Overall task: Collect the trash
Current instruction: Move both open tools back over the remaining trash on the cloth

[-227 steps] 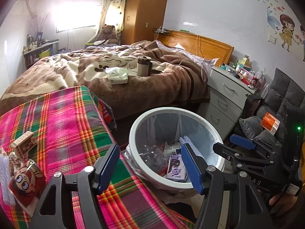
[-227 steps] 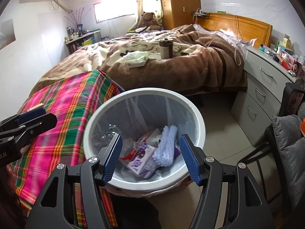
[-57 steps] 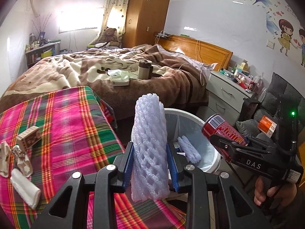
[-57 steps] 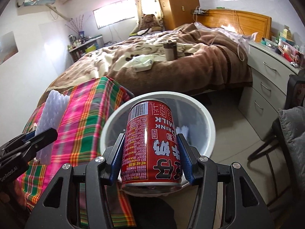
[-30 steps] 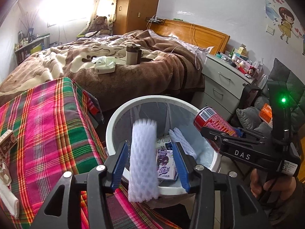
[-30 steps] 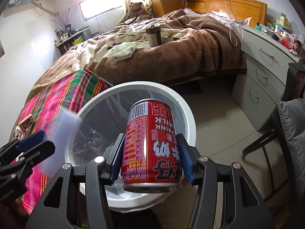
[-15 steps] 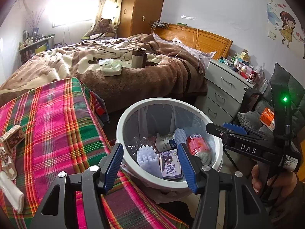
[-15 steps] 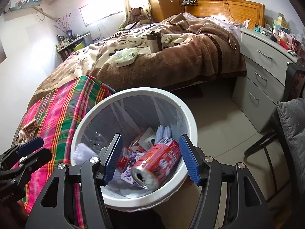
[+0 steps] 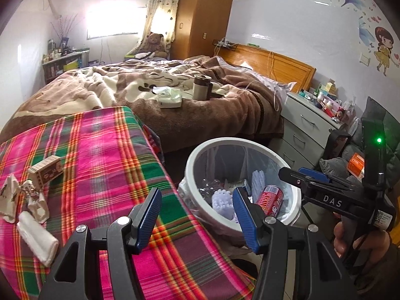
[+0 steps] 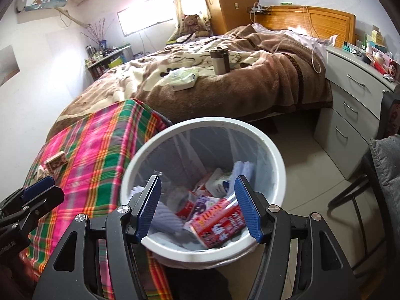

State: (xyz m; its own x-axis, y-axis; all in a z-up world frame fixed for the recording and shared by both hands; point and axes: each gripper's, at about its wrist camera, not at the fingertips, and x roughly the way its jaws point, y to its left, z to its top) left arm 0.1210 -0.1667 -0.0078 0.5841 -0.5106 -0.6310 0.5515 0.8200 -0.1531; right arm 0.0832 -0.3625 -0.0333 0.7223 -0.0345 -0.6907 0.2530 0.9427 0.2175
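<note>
The left gripper [image 9: 196, 215] stood open with nothing between its blue pads, poised over the edge of the plaid-covered table [image 9: 105, 165]. The right gripper [image 10: 197, 205] likewise gaped empty, held above the waste bin [image 10: 277, 165].

Of the trash, a red drink can [image 10: 220, 223] with white lettering lay on its side in the bin, its printed wall facing up. Beside it a white foam net sleeve [image 9: 221, 203], ribbed and mesh-like, stood on end against the near wall. A second pale foam sleeve [image 10: 243, 170] leaned toward the far side.

The bin was round, white-rimmed and lined with a clear plastic bag, standing on the floor just beside the table. It also held a small purple carton [image 10: 202, 206], a white packet with blue print [image 10: 220, 183] and crumpled clear plastic.

On the table more pieces lay well apart from the bin: a small printed carton [image 9: 45, 171], crumpled wrappers [image 9: 32, 200] and a rolled white tissue [image 9: 37, 240].

Beyond lay a bed [image 9: 175, 115] under a brown blanket, bearing a tumbler [image 9: 201, 87] and a tissue pack [image 9: 170, 97].
</note>
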